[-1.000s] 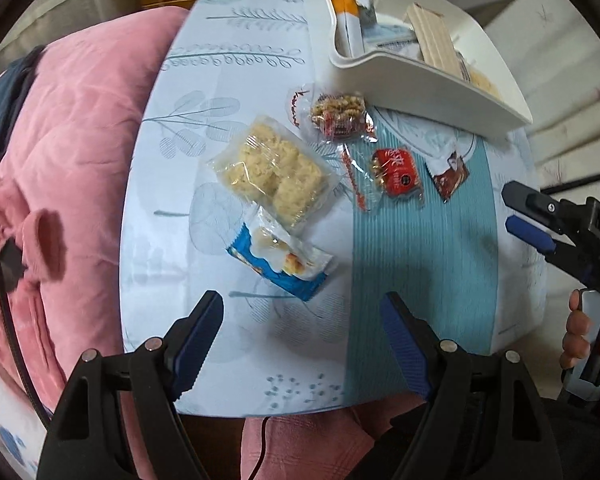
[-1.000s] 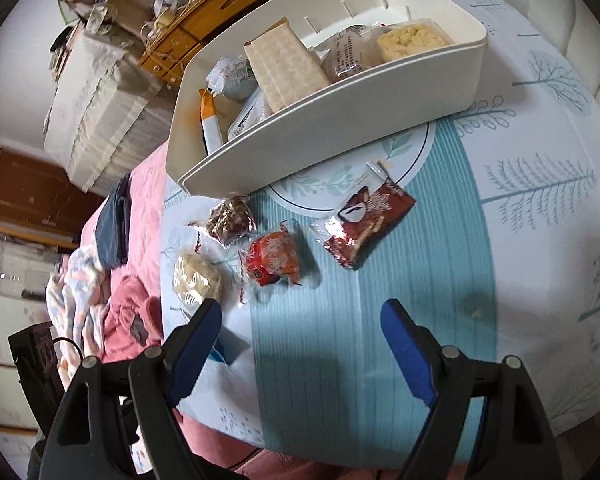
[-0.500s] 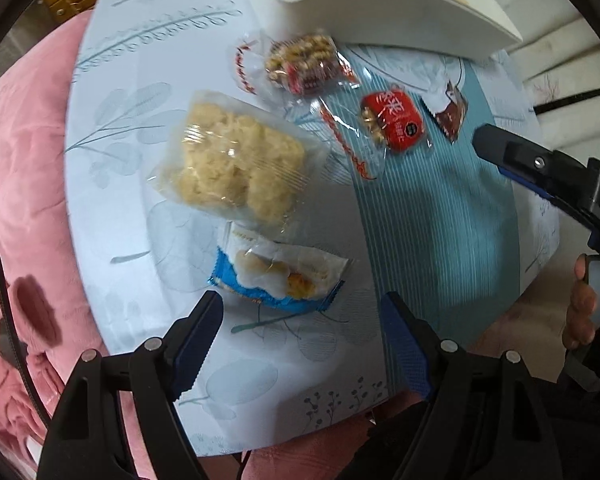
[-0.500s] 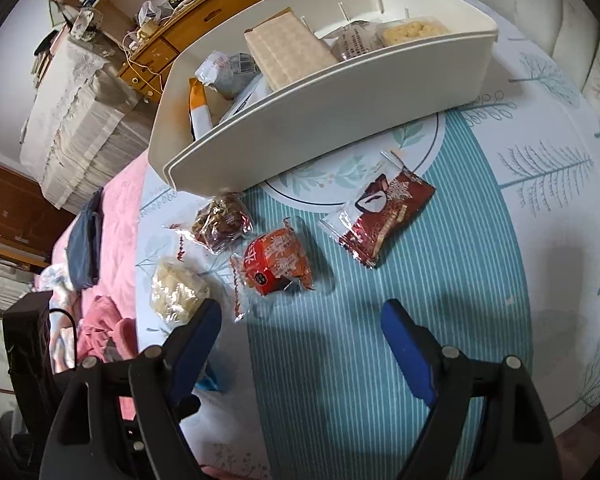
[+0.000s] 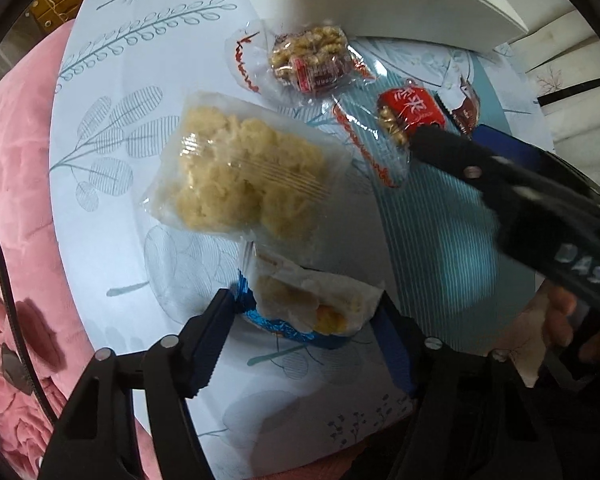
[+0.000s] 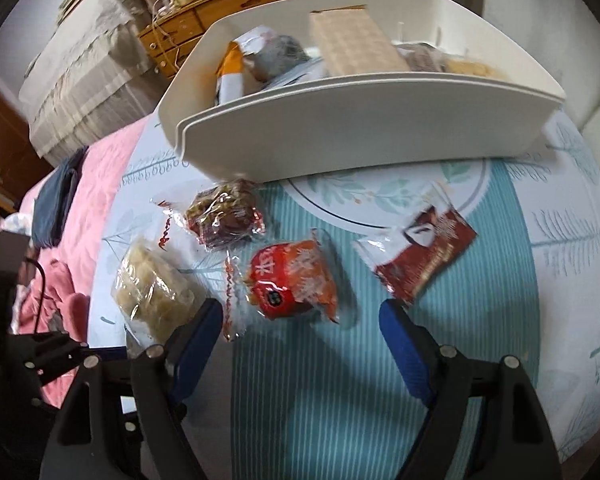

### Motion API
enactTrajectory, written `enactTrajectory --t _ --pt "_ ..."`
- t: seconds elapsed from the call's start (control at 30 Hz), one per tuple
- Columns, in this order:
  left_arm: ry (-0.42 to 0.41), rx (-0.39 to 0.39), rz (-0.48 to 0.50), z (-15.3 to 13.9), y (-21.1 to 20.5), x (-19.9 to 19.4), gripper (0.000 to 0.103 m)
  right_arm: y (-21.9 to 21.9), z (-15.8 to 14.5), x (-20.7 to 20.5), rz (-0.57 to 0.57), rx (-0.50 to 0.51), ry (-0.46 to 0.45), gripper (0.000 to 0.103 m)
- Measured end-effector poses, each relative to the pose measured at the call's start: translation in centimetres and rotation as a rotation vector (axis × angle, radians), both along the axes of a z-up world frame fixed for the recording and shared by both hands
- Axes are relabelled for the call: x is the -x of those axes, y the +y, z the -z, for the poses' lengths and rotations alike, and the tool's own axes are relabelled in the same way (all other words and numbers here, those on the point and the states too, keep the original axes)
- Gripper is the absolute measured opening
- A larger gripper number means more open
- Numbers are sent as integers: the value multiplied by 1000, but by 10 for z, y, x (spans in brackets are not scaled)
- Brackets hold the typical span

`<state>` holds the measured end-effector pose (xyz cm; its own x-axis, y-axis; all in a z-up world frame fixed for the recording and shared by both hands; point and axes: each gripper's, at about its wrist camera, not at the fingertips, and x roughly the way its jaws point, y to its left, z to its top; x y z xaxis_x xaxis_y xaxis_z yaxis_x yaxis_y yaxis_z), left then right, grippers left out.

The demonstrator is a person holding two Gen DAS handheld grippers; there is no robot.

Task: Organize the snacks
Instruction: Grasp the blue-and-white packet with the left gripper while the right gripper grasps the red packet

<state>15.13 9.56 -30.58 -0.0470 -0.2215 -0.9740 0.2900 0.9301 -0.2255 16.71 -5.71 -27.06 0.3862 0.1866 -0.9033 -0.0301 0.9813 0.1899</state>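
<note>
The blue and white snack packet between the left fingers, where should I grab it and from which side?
Grip the blue and white snack packet across its puffy middle, coming straight down from above. It lies flat on the table, and the open left gripper already straddles it, one finger at each end, so closing there should catch the bulge rather than the thin sealed edges.

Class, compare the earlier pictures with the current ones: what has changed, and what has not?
The left claw has come down to straddle the blue-and-white snack packet; the right claw has closed in on the red packet. Both remain open. No snack has moved; the white bin stays put.
</note>
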Motion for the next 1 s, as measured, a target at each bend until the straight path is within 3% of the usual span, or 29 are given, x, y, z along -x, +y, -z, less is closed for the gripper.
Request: enactTrajectory --t 0.3,0.37,0.67,1.0 --pt "1 43 30 1 5 -3 52 23 12 -10 -42 115 0 73" --pt "2 56 30 1 7 -3 50 26 15 -12 -34 139 6 62" --pt "11 91 22 -2 16 -1 42 27 16 -14 -23 134 44 55" --pt "-5 103 30 -37 27 -2 42 13 -5 -4 9 87 67 54"
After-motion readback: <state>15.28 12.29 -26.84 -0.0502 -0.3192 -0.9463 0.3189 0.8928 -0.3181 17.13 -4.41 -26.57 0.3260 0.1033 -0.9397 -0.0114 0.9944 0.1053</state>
